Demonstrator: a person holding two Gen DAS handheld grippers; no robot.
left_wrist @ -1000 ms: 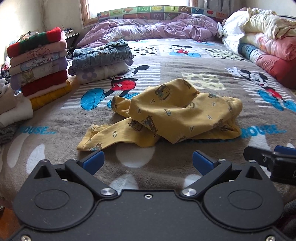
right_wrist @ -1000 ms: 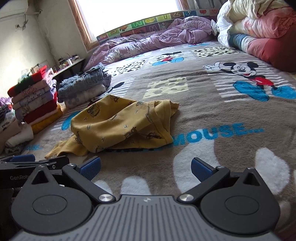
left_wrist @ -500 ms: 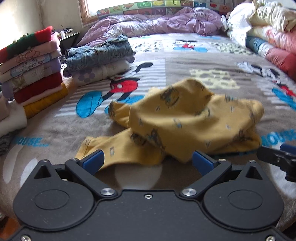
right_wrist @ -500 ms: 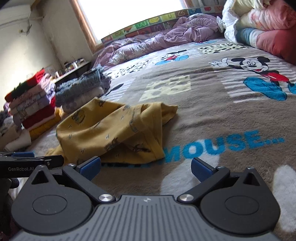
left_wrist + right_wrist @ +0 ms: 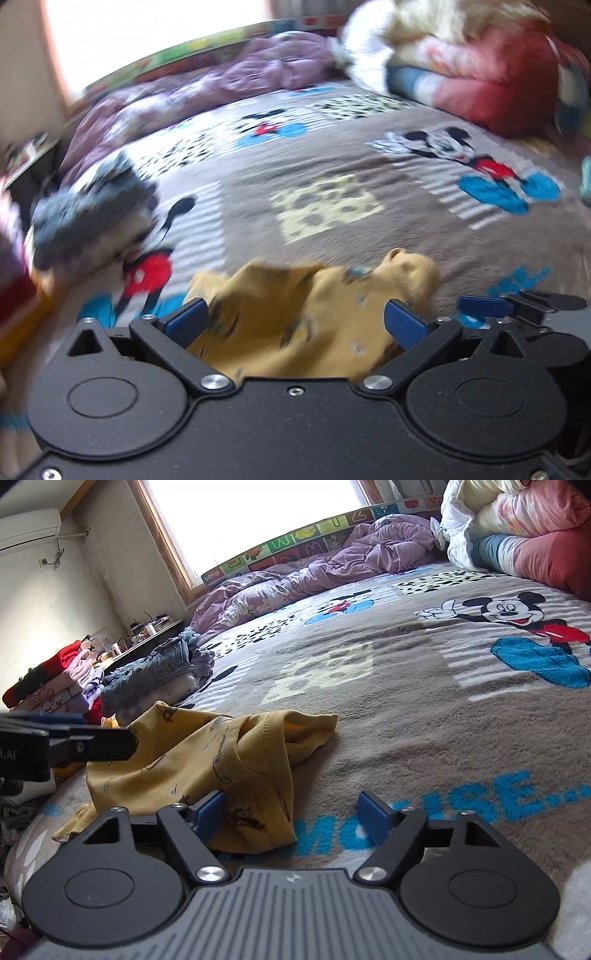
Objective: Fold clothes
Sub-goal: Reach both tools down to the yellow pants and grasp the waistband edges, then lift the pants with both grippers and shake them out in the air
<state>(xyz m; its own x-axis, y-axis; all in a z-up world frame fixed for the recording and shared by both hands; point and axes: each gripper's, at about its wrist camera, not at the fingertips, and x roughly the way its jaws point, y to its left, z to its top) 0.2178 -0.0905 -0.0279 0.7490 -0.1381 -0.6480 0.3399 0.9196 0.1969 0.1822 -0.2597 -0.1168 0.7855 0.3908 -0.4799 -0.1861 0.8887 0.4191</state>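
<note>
A crumpled yellow printed garment (image 5: 295, 314) lies on the Mickey Mouse blanket (image 5: 332, 166). My left gripper (image 5: 295, 321) is open, with the garment lying between its blue pads; this view is motion-blurred. In the right wrist view the same garment (image 5: 207, 753) lies ahead and left. My right gripper (image 5: 293, 816) is open at the garment's near right corner, its left pad (image 5: 210, 812) against the cloth, its right pad over bare blanket. The left gripper's finger (image 5: 88, 744) shows over the garment's left side. The right gripper's fingers (image 5: 517, 304) show at the right of the left view.
A stack of folded clothes (image 5: 51, 679) stands at the left edge of the bed, with folded jeans (image 5: 162, 664) beside it. A purple duvet (image 5: 314, 572) lies at the head. Rolled quilts (image 5: 524, 528) pile at the back right.
Both grippers have moved forward to the garment. The left one now has the cloth between its open pads; the right one has reached the near right corner. Both stay open.
</note>
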